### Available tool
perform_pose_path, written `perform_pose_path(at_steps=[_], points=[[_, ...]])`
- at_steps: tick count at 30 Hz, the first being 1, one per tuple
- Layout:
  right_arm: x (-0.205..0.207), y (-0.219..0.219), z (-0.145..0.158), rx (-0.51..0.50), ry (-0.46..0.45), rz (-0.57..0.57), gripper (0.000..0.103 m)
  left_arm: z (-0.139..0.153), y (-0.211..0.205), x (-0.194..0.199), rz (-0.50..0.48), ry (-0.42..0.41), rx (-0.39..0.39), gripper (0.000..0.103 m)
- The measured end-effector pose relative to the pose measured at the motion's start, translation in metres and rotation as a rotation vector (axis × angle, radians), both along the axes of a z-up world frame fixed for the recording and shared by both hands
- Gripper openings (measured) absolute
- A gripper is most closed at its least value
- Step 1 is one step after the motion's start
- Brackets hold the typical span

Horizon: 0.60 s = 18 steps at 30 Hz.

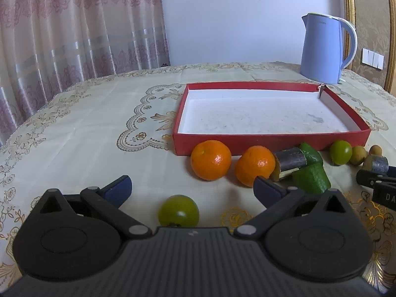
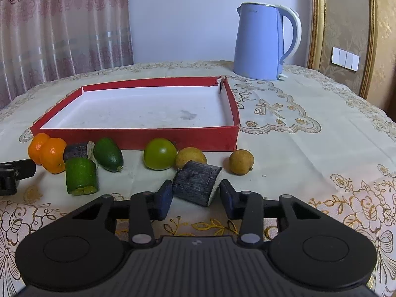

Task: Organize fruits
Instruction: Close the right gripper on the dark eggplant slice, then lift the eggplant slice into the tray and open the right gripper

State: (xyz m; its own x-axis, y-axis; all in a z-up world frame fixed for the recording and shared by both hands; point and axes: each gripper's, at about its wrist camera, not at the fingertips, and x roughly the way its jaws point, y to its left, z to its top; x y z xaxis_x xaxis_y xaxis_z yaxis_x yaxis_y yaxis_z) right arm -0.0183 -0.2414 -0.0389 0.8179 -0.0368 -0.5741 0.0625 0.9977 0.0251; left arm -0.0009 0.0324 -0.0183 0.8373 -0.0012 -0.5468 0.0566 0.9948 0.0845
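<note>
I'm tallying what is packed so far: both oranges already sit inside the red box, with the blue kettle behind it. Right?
Not quite. The red box holds nothing; both oranges lie on the tablecloth in front of it, as the left wrist view shows. The blue kettle does stand behind it.

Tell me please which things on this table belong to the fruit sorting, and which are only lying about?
Belong to the job:
- red box, nothing in it yet
- two oranges
- round green fruits
- two yellow-brown fruits
- dark cane pieces, one between the right gripper fingers
- green cut pieces

Just lying about:
- blue kettle
- tablecloth
- curtain
</note>
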Motion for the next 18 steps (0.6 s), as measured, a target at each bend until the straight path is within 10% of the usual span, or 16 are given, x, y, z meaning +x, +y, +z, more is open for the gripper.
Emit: perform_pose_path(at_steps=[18], points=[[-0.008,-0.008,0.014,0.036,-0.043,0.008,0.04,-0.001,0.002,0.003,-0.004,0.002,-0.008,0.103]])
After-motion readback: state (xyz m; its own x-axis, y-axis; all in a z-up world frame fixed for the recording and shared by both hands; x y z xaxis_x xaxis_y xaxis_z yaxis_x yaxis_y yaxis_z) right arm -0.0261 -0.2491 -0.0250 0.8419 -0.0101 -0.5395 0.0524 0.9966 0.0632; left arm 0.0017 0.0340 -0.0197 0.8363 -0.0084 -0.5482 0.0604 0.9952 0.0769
